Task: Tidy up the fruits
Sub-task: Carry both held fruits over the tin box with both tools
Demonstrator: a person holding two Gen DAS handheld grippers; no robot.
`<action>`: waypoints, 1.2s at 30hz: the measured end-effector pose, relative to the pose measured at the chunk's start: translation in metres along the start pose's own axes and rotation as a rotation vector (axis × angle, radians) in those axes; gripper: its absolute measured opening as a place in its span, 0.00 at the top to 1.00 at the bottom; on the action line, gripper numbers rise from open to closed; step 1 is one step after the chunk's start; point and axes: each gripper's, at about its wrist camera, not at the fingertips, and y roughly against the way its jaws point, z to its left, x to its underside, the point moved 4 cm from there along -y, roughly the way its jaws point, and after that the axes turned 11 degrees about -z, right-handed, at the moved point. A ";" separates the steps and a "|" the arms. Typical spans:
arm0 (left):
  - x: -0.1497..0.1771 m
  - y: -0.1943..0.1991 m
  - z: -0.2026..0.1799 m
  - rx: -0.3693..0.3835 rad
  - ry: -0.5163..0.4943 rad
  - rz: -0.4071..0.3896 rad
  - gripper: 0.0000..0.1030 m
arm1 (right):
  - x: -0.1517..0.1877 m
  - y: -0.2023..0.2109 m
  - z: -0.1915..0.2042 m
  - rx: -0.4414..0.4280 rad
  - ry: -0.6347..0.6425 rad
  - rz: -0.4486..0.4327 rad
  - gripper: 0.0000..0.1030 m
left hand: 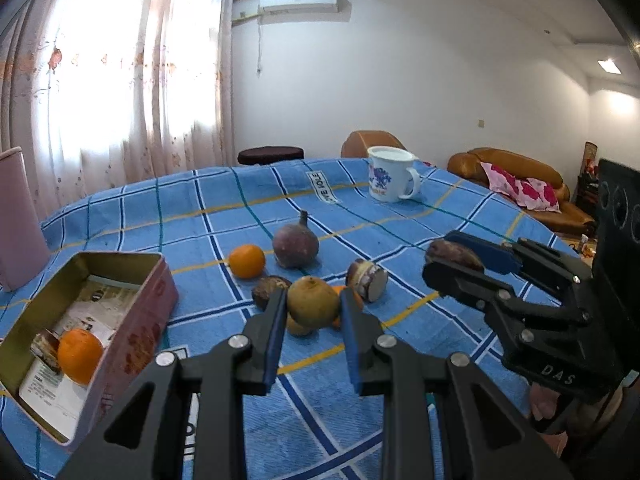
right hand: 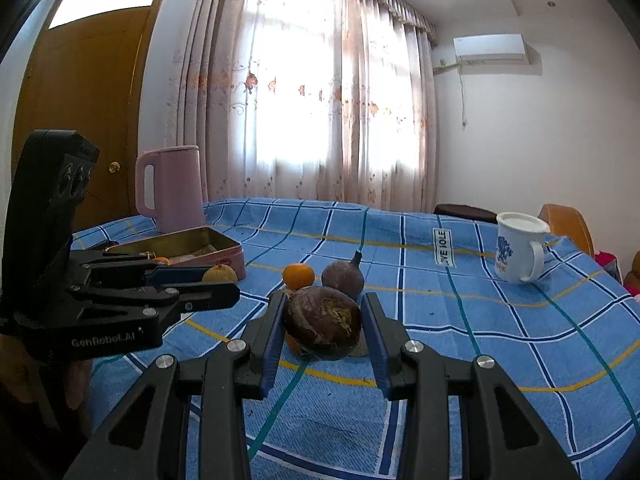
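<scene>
My left gripper is shut on a yellow-brown round fruit, held above the blue checked tablecloth. My right gripper is shut on a dark brown wrinkled fruit; it also shows in the left wrist view. On the cloth lie an orange, a purple pointed fruit, a cut half fruit and a dark fruit. An open pink tin at the left holds an orange and a cut fruit piece.
A white mug stands at the far side of the table. A pink kettle stands behind the tin. A brown sofa lies beyond the table's right edge.
</scene>
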 end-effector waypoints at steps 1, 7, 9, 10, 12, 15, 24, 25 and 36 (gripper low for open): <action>-0.001 0.001 0.001 -0.003 0.000 -0.006 0.73 | 0.000 0.001 0.001 -0.001 0.004 -0.009 0.62; -0.008 0.007 0.009 -0.037 -0.010 -0.043 0.73 | -0.001 0.003 0.002 -0.008 0.008 -0.019 0.62; -0.009 0.009 0.013 -0.044 -0.006 -0.049 0.73 | -0.003 0.001 0.002 0.001 0.009 -0.007 0.62; -0.010 0.010 0.016 -0.046 -0.001 -0.052 0.73 | -0.003 0.001 0.003 0.005 0.010 -0.001 0.62; -0.011 0.012 0.022 -0.057 0.005 -0.056 0.73 | -0.007 -0.002 0.006 0.002 0.015 0.008 0.62; -0.014 0.015 0.032 -0.076 0.021 -0.062 0.73 | -0.018 -0.006 0.012 -0.018 0.024 0.007 0.62; -0.017 0.028 0.066 -0.132 0.066 -0.073 0.73 | -0.038 -0.037 0.040 -0.093 0.034 0.027 0.62; -0.017 0.028 0.069 -0.135 0.071 -0.074 0.73 | -0.039 -0.040 0.044 -0.102 0.034 0.029 0.62; -0.011 0.036 0.103 -0.184 0.123 -0.065 0.73 | -0.051 -0.081 0.078 -0.175 0.043 0.075 0.62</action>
